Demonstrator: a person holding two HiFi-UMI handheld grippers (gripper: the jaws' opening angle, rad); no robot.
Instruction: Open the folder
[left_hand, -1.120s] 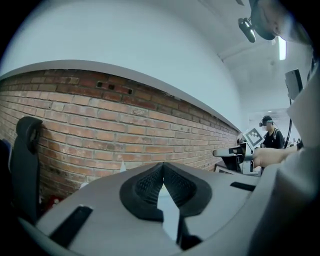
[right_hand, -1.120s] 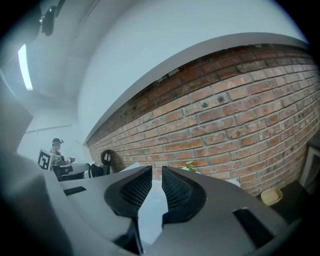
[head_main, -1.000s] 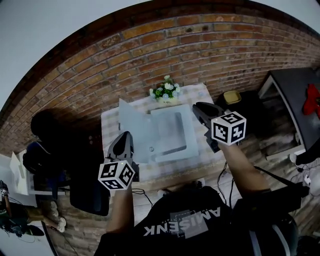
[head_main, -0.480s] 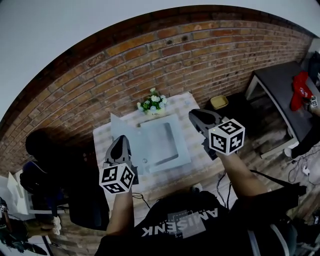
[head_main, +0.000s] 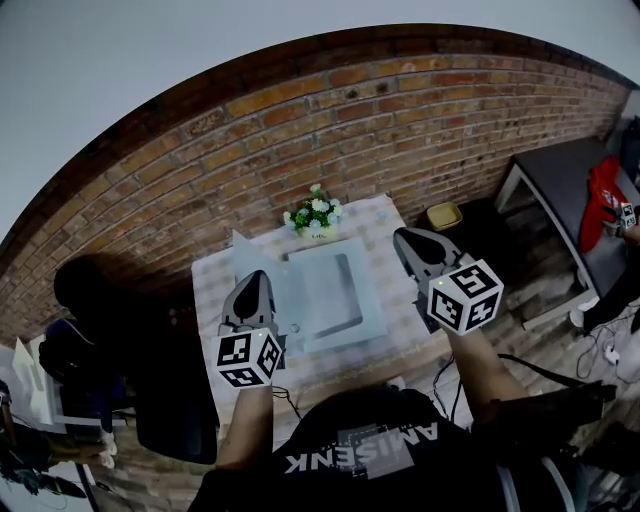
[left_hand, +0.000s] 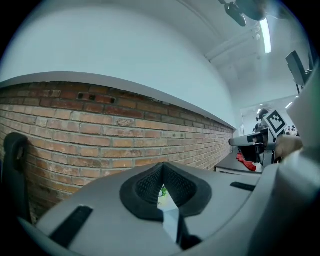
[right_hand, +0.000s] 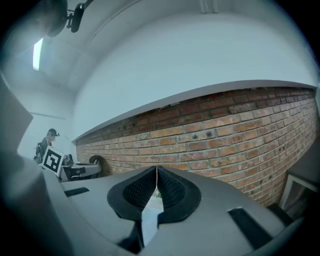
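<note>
The pale grey-blue folder (head_main: 332, 292) lies open on the checked tablecloth (head_main: 388, 222), its left flap (head_main: 250, 262) tilted up. My left gripper (head_main: 252, 279) hovers over the folder's left part, shut and empty; in the left gripper view its pads (left_hand: 162, 172) meet with nothing between them. My right gripper (head_main: 406, 239) hangs to the right of the folder, clear of it. Its jaws are closing and its pads (right_hand: 156, 175) meet on nothing. Both grippers point level toward the brick wall.
A small pot of white flowers (head_main: 314, 216) stands at the table's far edge, against the brick wall (head_main: 300, 120). A yellow box (head_main: 443, 215) sits on the floor to the right, a dark side table (head_main: 560, 180) with a red thing beyond it, and a black chair (head_main: 100, 330) at left.
Both grippers have lifted and drawn back a little from the folder. The right one has moved off the folder's right edge. The folder stays open.
</note>
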